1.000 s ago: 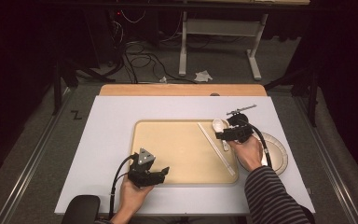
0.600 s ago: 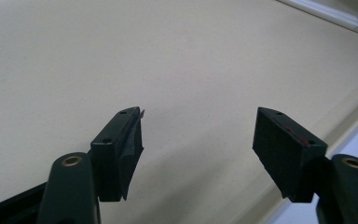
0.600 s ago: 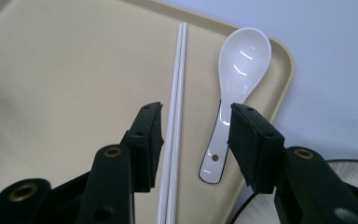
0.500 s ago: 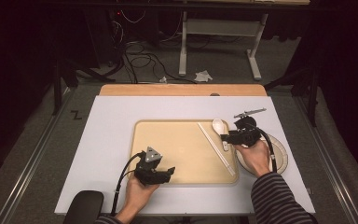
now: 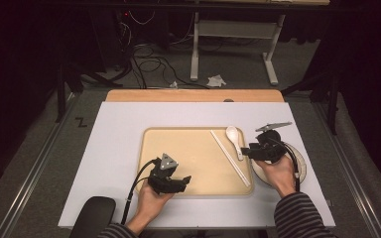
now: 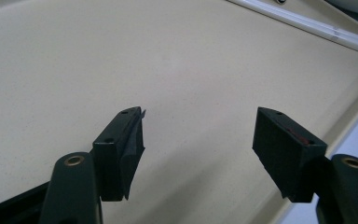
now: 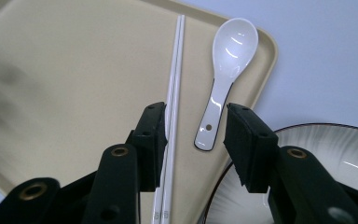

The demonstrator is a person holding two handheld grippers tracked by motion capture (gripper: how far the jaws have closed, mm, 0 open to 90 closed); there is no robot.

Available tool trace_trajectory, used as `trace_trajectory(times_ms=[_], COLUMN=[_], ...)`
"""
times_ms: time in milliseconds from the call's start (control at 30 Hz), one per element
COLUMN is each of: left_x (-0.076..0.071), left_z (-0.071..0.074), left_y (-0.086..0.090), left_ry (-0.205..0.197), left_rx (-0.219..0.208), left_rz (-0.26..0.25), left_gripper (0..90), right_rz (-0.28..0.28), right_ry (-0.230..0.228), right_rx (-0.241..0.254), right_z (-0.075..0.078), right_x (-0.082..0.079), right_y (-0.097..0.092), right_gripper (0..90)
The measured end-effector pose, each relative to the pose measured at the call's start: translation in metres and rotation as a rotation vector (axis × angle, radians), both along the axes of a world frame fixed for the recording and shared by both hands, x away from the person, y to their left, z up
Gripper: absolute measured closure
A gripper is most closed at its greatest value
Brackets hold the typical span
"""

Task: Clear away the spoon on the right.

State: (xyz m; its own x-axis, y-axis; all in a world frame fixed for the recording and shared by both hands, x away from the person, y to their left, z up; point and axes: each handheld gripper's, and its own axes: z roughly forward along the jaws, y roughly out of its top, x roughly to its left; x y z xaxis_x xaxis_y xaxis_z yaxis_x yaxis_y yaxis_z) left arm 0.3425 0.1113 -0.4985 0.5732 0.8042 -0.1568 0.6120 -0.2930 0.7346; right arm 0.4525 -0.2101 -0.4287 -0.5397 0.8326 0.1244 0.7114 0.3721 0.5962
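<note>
Right gripper view: the right tongs (image 7: 193,135) stand part open and have just been closing, gripping nothing, with the spoon (image 7: 225,70) handle lying beyond the gap, seemingly lined up for a pick. Spoon and chopsticks (image 7: 172,112) lie on the tray (image 5: 178,144) at its right edge; the plate (image 7: 335,154) sits just right of the tray on the tabletop (image 5: 114,148). The left tongs (image 6: 198,154) hang wide open and empty over the tray's near edge, probably parked clear.

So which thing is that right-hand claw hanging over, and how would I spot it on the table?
Find the beige tray in the middle of the white table. At its far right corner lies a white spoon, bowl pointing away from the person, just ahead of the right gripper. The chopsticks beside it are two thin straight sticks; the spoon is short, with a rounded bowl.
</note>
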Motion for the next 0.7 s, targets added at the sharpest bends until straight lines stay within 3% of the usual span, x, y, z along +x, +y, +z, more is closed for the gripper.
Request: trace_trajectory(times_ms=[700], left_x=[0.011], left_z=[0.002], left_y=[-0.013], left_ry=[-0.007], left_rx=[0.004], left_rz=[-0.059], left_gripper=[33.8], right_rz=[-0.013], right_ry=[-0.051], right_rx=[-0.018], right_z=[0.01], right_x=[-0.032], right_y=[-0.018], right_gripper=[63.2])
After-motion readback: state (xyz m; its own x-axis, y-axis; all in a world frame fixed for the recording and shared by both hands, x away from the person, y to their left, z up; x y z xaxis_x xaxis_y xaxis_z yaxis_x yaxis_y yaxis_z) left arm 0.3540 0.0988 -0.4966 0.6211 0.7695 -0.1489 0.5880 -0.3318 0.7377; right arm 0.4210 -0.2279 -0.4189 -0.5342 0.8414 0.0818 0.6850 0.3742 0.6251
